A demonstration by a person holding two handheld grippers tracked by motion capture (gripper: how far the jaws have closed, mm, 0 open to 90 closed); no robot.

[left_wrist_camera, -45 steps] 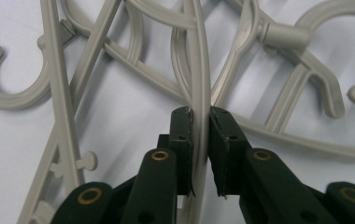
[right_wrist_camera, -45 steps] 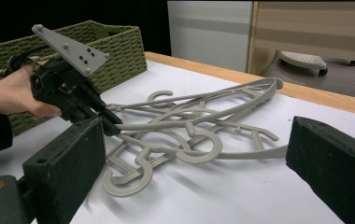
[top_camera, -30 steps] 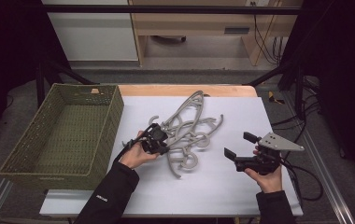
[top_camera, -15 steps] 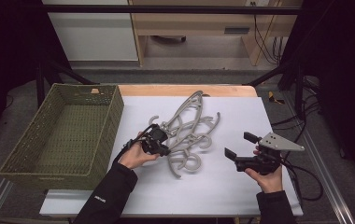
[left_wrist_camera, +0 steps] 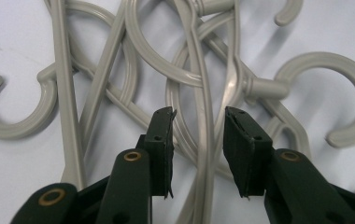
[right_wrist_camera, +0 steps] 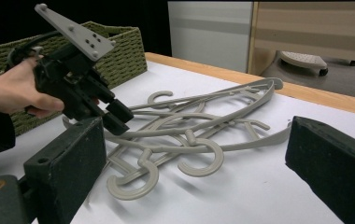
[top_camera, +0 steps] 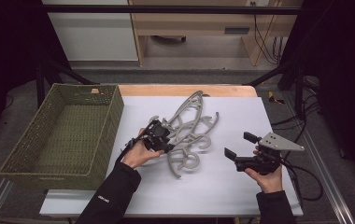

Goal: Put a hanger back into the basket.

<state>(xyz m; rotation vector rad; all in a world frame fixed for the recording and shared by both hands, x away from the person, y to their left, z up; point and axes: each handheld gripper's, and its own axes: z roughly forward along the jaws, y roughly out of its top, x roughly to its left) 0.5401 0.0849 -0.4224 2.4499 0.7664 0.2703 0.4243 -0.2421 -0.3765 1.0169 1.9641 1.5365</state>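
Observation:
A tangled pile of grey plastic hangers (top_camera: 187, 130) lies on the white table top (top_camera: 231, 196). My left gripper (top_camera: 164, 140) is at the pile's left side. Its jaws have just been opening, and one thin hanger bar (left_wrist_camera: 203, 154) runs between them with a gap to each pad. The left gripper (left_wrist_camera: 199, 114) is open. My right gripper (top_camera: 238, 147) rests to the right of the pile, apart from it, and points toward it. The right gripper (right_wrist_camera: 196, 140) is wide open with nothing between its pads. From there the left gripper (right_wrist_camera: 115, 114) shows over the hangers (right_wrist_camera: 199, 126).
An empty green woven basket (top_camera: 63, 135) stands along the table's left edge, also seen as the basket (right_wrist_camera: 119, 51) behind the left hand. A wooden strip (top_camera: 185, 89) borders the table's far edge. Cables trail off to the right.
The left gripper's jaws have parted around the hanger bar. The right hand and its gripper have kept still.

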